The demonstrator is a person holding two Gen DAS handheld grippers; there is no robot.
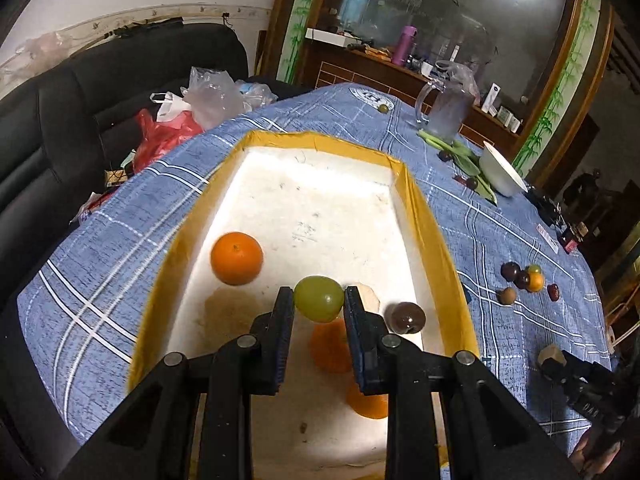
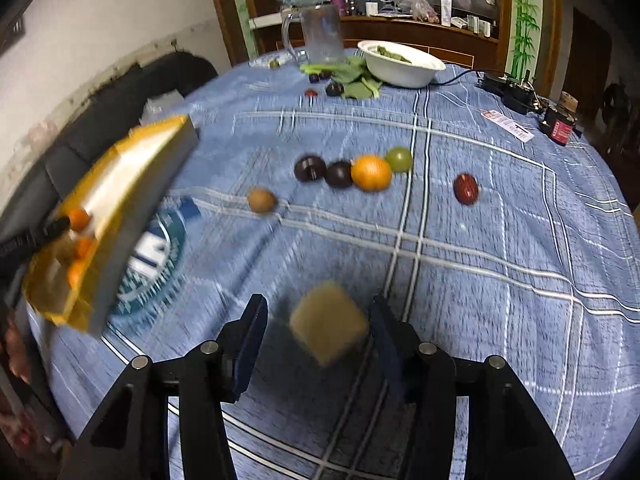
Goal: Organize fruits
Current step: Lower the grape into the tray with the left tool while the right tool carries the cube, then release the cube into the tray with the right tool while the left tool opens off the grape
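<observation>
My left gripper (image 1: 318,300) is shut on a green round fruit (image 1: 319,298), held above the white box with a yellow taped rim (image 1: 424,216). In the box lie an orange (image 1: 236,258), a dark plum (image 1: 407,317) and more orange fruit partly hidden under my fingers. My right gripper (image 2: 318,312) stands open over the blue cloth, a blurred tan block-shaped piece (image 2: 328,322) between its fingers with a gap on its left side. Beyond it on the cloth sit two dark plums (image 2: 309,168), an orange (image 2: 371,173), a green fruit (image 2: 399,159), a red date (image 2: 466,189) and a brown fruit (image 2: 262,200).
A white bowl (image 2: 400,66) with green leaves and a glass pitcher (image 2: 322,34) stand at the table's far side, with small dark fruits near them. Black devices and a cable (image 2: 516,92) lie far right. Plastic bags (image 1: 192,108) rest on the dark sofa.
</observation>
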